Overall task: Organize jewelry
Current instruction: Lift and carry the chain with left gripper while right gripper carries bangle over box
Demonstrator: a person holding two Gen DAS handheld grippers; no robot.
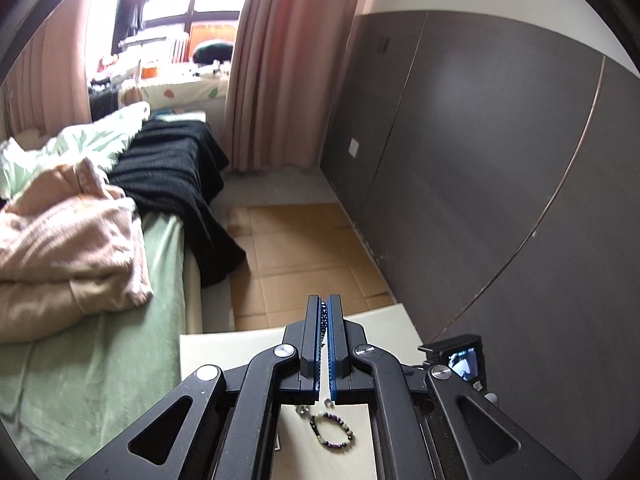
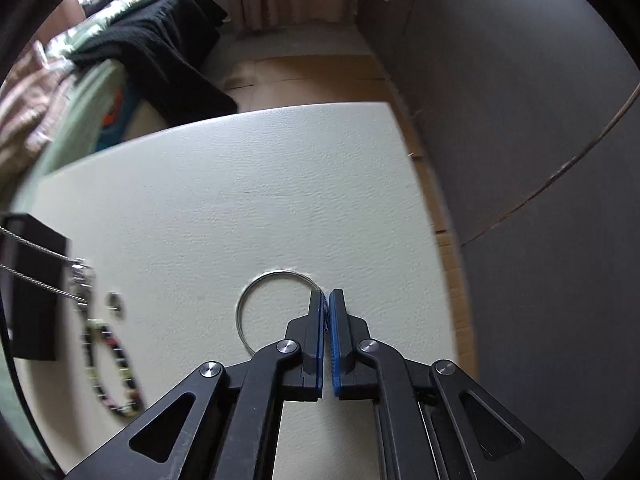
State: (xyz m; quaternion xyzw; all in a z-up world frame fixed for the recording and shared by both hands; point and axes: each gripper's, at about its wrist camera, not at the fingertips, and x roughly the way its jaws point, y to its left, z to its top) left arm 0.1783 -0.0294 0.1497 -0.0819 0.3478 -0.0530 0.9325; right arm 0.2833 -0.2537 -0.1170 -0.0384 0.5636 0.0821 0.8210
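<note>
Both tools clamped on jewelry.
Left tool (image 1: 325, 312) pinches a dark bead strand (image 1: 324, 316); right tool (image 2: 327, 308) grips thin silver wire bangle (image 2: 256, 296) on white worktop (image 2: 240, 184).

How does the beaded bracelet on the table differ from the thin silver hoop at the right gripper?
The beaded bracelet is chunky, strung from dark and pale beads; the silver hoop is one plain thin wire. The bracelet lies free of any gripper, while the hoop's edge is pinched in the right gripper. Both are rings lying on the white table.
</note>
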